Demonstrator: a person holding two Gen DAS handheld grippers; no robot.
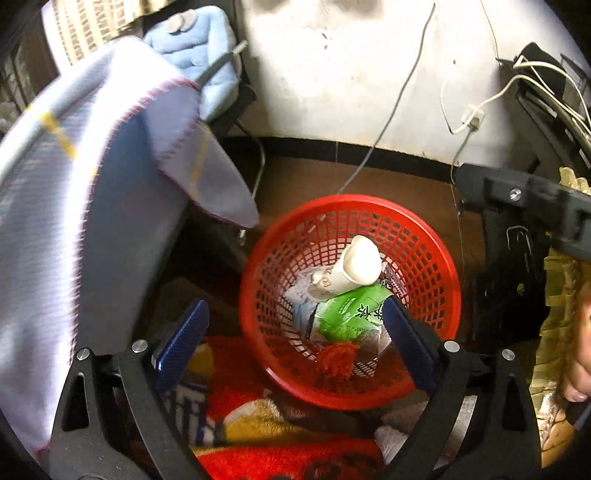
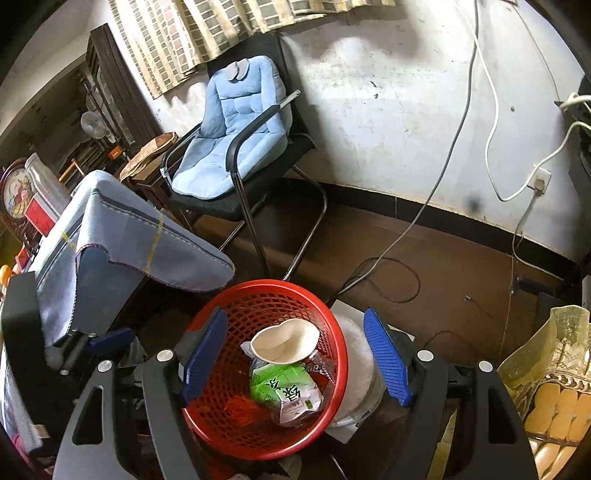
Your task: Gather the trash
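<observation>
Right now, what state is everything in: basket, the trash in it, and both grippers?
Red basket: upright on the floor, partly filled.
Paper cup: crushed, lying on top of the trash.
Green packet: crumpled, inside the basket under the cup.
Left gripper: jaws opening, nothing between them.
Right gripper: open, empty, above the basket.

The left claw (image 1: 295, 343) hangs empty, jaws spread, above the red basket (image 1: 439, 258) holding a crushed paper cup (image 1: 360, 264).

Looked like a lived-in home room: padded blue chair (image 2: 236, 147) against a scuffed white wall (image 2: 388, 110), checked curtain (image 2: 192, 33), wall clock (image 2: 16, 192), loose cables (image 2: 491, 147) to a socket (image 2: 540, 181), red trash basket (image 2: 258, 435) on brown floor (image 2: 424, 258).
</observation>
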